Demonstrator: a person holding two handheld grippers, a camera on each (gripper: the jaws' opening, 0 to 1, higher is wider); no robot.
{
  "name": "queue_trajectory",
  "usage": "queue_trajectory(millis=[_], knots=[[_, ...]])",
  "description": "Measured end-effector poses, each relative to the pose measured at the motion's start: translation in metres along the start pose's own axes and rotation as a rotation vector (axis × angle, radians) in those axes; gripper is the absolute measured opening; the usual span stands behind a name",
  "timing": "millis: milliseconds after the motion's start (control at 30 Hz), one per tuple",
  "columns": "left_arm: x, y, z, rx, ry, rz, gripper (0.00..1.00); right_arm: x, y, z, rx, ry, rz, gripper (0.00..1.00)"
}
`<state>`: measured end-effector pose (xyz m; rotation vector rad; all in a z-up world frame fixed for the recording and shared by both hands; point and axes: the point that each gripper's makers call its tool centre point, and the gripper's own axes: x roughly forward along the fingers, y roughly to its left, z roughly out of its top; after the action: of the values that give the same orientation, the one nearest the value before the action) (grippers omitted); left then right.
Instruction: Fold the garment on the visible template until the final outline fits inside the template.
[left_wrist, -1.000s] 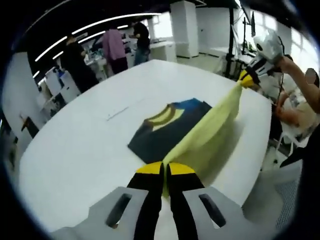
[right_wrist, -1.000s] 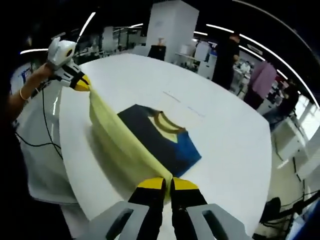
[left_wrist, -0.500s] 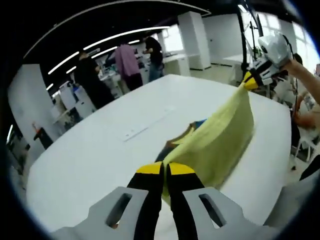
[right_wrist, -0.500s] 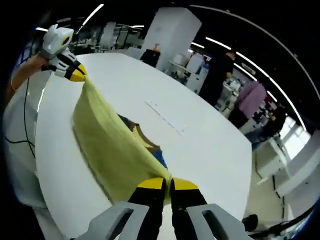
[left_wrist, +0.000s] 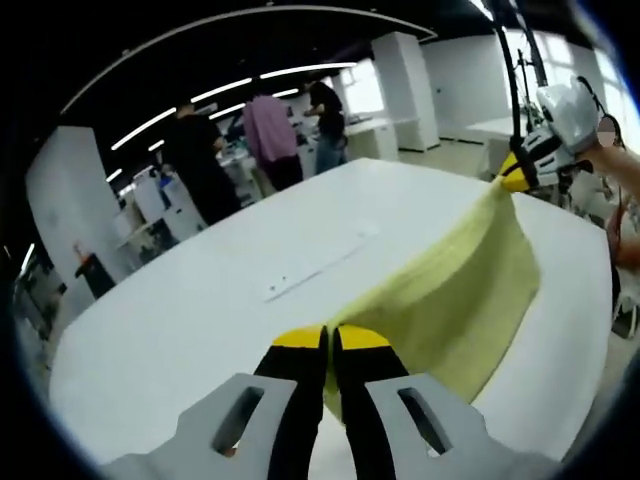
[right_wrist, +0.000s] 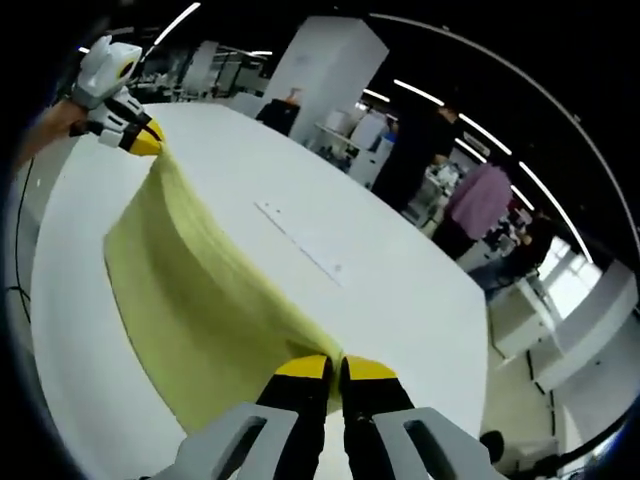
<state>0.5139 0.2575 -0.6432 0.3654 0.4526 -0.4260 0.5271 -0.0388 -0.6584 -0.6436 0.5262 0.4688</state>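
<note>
You hold a yellow garment (left_wrist: 455, 290) stretched between your 2 grippers above a white table (left_wrist: 200, 300). Your left gripper (left_wrist: 331, 345) has its jaws closed tight on one part of the cloth's upper edge, and your right gripper (right_wrist: 333, 375) is clamped the same way on another. In the left gripper view, the right gripper sits at the upper right, at the far end of the taut upper edge. In the right gripper view, the left gripper appears at the upper left.

The cloth hangs from that edge like a curtain, its lower part sagging toward the table. This raised, spread hold most likely keeps the fabric flat and uncreased so a fold can be laid over cleanly. The template is hidden behind the cloth, so you cannot tell how the garment lines up with it.

A pale ruler-like strip (right_wrist: 300, 242) lies on the table beyond the garment. 3 people (left_wrist: 265, 135) stand by benches in the background.
</note>
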Motion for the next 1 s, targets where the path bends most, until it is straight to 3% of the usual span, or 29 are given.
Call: queue_trajectory(millis=[167, 300, 500, 633, 700, 767, 1000], knots=[[0.024, 0.006, -0.014, -0.023, 0.033, 0.004, 0.00, 0.023, 0.000, -0.006, 0.011, 0.013, -0.003, 0.00], [0.043, 0.004, -0.034, -0.052, 0.093, -0.016, 0.00, 0.046, 0.003, -0.018, 0.044, 0.044, 0.017, 0.00], [0.071, 0.005, -0.057, -0.055, 0.134, -0.036, 0.00, 0.077, 0.013, -0.039, 0.062, 0.112, 0.060, 0.00], [0.088, 0.005, -0.069, -0.015, 0.161, -0.052, 0.00, 0.092, 0.015, -0.046, 0.067, 0.127, 0.082, 0.00], [0.097, 0.007, -0.076, -0.028, 0.178, -0.052, 0.00, 0.100, 0.017, -0.051, 0.074, 0.136, 0.098, 0.00], [0.104, 0.006, -0.082, -0.090, 0.187, -0.066, 0.00, 0.108, 0.019, -0.056, 0.084, 0.147, 0.109, 0.00], [0.120, 0.005, -0.099, -0.092, 0.222, -0.082, 0.00, 0.125, 0.025, -0.070, 0.102, 0.171, 0.152, 0.01]])
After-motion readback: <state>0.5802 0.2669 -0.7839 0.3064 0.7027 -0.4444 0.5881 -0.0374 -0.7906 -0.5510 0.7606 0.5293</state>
